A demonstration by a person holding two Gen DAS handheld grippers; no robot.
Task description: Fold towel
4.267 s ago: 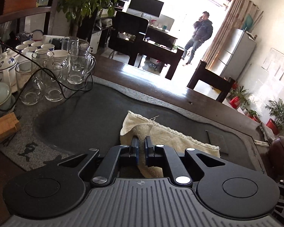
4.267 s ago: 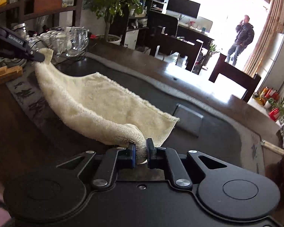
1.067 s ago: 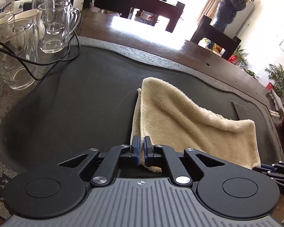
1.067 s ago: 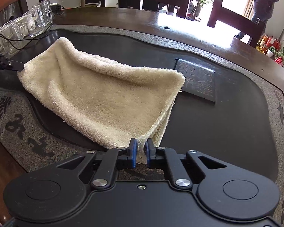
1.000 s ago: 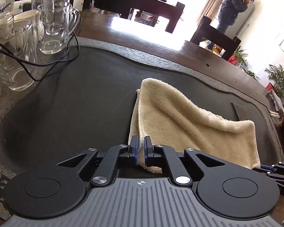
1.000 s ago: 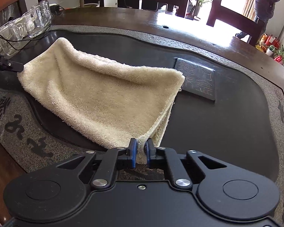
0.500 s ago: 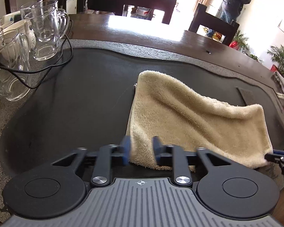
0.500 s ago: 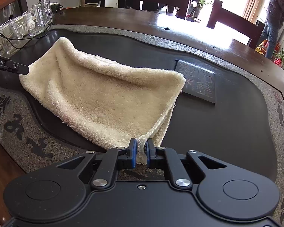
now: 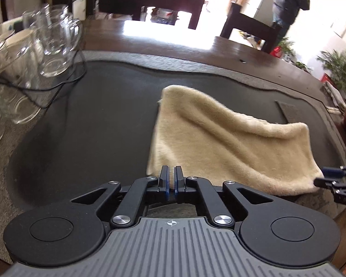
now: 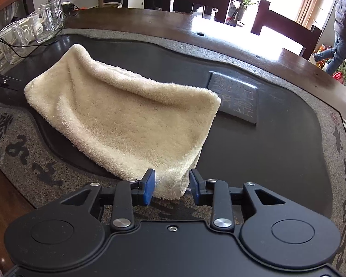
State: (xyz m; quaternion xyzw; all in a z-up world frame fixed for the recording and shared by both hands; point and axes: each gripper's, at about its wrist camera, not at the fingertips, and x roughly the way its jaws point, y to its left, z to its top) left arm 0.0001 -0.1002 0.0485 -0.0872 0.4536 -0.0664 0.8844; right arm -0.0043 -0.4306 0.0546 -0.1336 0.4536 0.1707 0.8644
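Note:
A cream towel point(image 9: 221, 138) lies folded in half on the dark stone tea tray point(image 9: 92, 124), its fold ridge raised along the far side. It also shows in the right wrist view point(image 10: 126, 120). My left gripper point(image 9: 171, 182) is shut with nothing between its pads, just short of the towel's near left corner. My right gripper point(image 10: 171, 185) is open, its pads on either side of the towel's near right corner, not pinching it. The right gripper's tips point(image 9: 334, 180) show at the right edge of the left wrist view.
Several glass mugs point(image 9: 50, 39) and a black cable point(image 9: 46, 87) stand at the tray's left rim. A carved stone block point(image 10: 235, 99) sits in the tray right of the towel. Dark wooden table and chairs point(image 10: 286, 30) lie beyond; a person point(image 9: 288, 2) stands far back.
Both grippers held the towel's near corners a second ago. The left opened, let go and has shut again empty, drawn back. The right has now opened off its corner. The towel rests on the tray.

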